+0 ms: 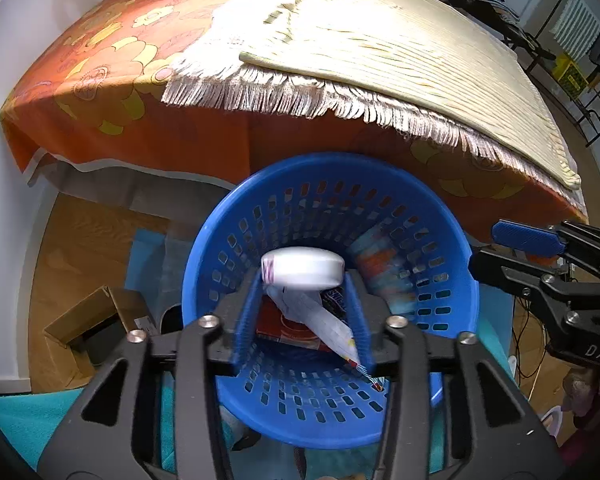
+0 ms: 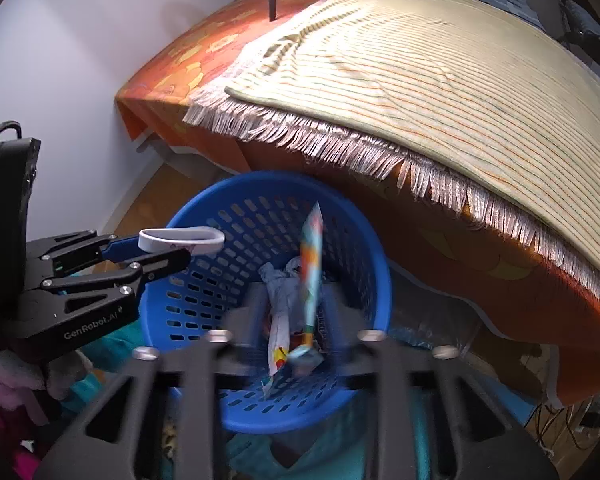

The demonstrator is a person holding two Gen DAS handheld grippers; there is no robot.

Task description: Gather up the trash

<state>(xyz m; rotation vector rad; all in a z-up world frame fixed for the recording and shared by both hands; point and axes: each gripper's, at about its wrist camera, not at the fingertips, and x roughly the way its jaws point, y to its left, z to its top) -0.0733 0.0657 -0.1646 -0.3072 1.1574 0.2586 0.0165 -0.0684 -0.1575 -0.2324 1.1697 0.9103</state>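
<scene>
Poised over blue basket [image 2: 204, 216]: left gripper [image 1: 304, 280], stamped "GenRobot.AI", jaws apart beside white tub [image 1: 302, 270]; right gripper [image 2: 290, 312], jaws apart, colourful wrapper [image 2: 311, 276] loose between.

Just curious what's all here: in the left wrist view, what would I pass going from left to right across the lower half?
Cardboard box on the wood floor → blue basket with wrappers inside and a white tub blurred above it → the other tool reaching in from the right edge.

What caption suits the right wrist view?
Colourful wrapper dropping from the open right gripper into a blue basket.
</scene>
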